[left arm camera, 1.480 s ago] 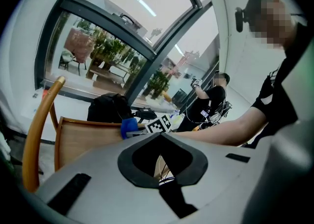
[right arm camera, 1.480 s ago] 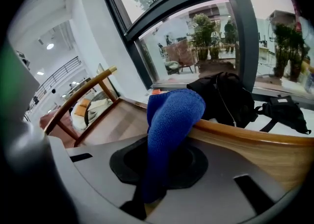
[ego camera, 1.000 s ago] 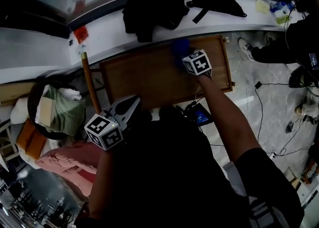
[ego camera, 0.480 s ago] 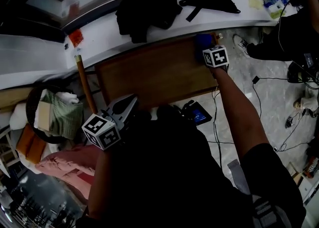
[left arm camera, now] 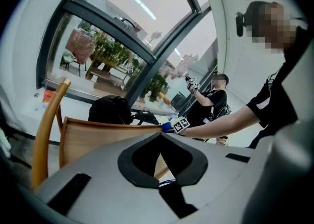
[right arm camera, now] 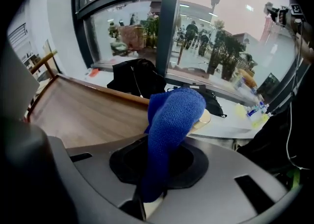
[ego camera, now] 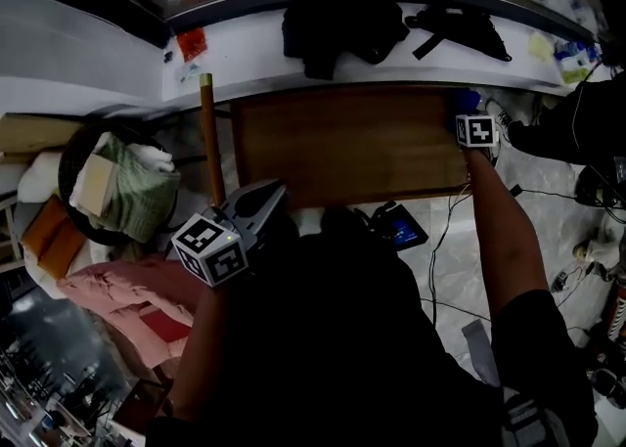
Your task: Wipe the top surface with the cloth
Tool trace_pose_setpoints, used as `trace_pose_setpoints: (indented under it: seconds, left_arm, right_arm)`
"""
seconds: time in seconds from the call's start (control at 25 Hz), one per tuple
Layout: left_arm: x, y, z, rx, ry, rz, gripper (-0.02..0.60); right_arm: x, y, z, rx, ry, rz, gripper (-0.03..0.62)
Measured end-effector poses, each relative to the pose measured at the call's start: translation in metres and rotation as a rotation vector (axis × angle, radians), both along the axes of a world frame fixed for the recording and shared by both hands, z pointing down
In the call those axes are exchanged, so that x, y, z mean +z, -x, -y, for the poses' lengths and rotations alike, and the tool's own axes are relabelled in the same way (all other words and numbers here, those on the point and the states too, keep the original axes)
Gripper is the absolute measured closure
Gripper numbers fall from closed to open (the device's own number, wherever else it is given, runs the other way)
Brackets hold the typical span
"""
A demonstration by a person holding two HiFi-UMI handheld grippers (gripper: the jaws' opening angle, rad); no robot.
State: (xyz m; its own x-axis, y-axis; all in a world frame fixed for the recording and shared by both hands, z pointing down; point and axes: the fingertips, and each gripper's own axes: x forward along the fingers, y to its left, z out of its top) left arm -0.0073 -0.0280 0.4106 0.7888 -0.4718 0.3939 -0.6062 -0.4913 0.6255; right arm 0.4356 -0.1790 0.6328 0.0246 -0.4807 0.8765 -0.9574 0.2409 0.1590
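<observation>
A brown wooden table top [ego camera: 352, 142] lies below me. My right gripper [ego camera: 469, 112] is at its far right corner, shut on a blue cloth [ego camera: 466, 100] that rests at the table's edge. In the right gripper view the cloth [right arm camera: 172, 117] bulges up out of the jaws and hides the fingertips, with the table top [right arm camera: 83, 112] stretching away to the left. My left gripper [ego camera: 262, 199] hangs near my body off the table's front left corner, jaws together and nothing between them. From the left gripper view the table [left arm camera: 98, 137] and the blue cloth [left arm camera: 167, 127] show far off.
A black bag [ego camera: 337, 10] and a black strap bag [ego camera: 460, 24] lie on the white ledge behind the table. A wooden chair post [ego camera: 210, 137] stands at the table's left. A basket of cloths [ego camera: 117, 196] and pink fabric [ego camera: 137, 303] sit left. Cables [ego camera: 450, 210] run across the floor.
My right gripper has slid the blue cloth rightward along the table's far side to the right corner. The left gripper has stayed by my body.
</observation>
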Motion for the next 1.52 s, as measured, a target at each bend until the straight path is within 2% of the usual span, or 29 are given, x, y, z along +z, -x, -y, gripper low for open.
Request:
trace_pose_setpoints:
  seconds: [0.2, 0.24, 0.32, 0.4, 0.52, 0.68, 0.76, 0.88, 1.04, 1.12, 1.24, 1.52]
  left_arm:
    - [0.001, 0.041, -0.014, -0.038, 0.016, -0.017, 0.571]
    - [0.003, 0.051, -0.016, -0.041, 0.017, -0.016, 0.571]
    - [0.004, 0.074, -0.017, -0.065, 0.016, -0.022, 0.571]
    - [0.004, 0.098, -0.014, -0.099, 0.013, -0.040, 0.571]
    - [0.004, 0.126, -0.009, -0.117, 0.010, -0.062, 0.572]
    - [0.006, 0.148, -0.009, -0.092, 0.008, -0.084, 0.571]
    - [0.006, 0.158, -0.011, -0.080, 0.007, -0.093, 0.571]
    - [0.009, 0.170, -0.011, -0.067, -0.004, -0.096, 0.572]
    - [0.011, 0.183, -0.015, -0.044, -0.023, -0.080, 0.572]
    - [0.012, 0.188, -0.018, -0.034, -0.021, -0.067, 0.572]
    - [0.014, 0.198, -0.021, -0.046, -0.010, -0.075, 0.571]
    - [0.021, 0.208, -0.022, -0.086, 0.025, -0.112, 0.571]
  right_arm:
    - [-0.005, -0.004, -0.002, 0.088, 0.109, 0.014, 0.530]
    - [-0.011, 0.002, 0.001, 0.075, 0.094, 0.010, 0.530]
    - [-0.028, 0.031, 0.012, 0.027, 0.002, 0.035, 0.530]
    - [-0.042, 0.080, 0.018, -0.016, -0.087, 0.125, 0.530]
    - [-0.053, 0.175, 0.011, -0.066, -0.142, 0.316, 0.530]
    - [-0.056, 0.316, -0.014, -0.125, -0.136, 0.571, 0.530]
    - [-0.051, 0.383, -0.030, -0.158, -0.087, 0.667, 0.530]
    - [-0.040, 0.468, -0.052, -0.248, 0.025, 0.741, 0.530]
    - [-0.028, 0.547, -0.066, -0.404, 0.091, 0.743, 0.530]
    - [-0.018, 0.567, -0.070, -0.433, 0.111, 0.731, 0.530]
    - [0.001, 0.581, -0.073, -0.426, 0.150, 0.706, 0.530]
    - [0.013, 0.582, -0.072, -0.403, 0.186, 0.696, 0.530]
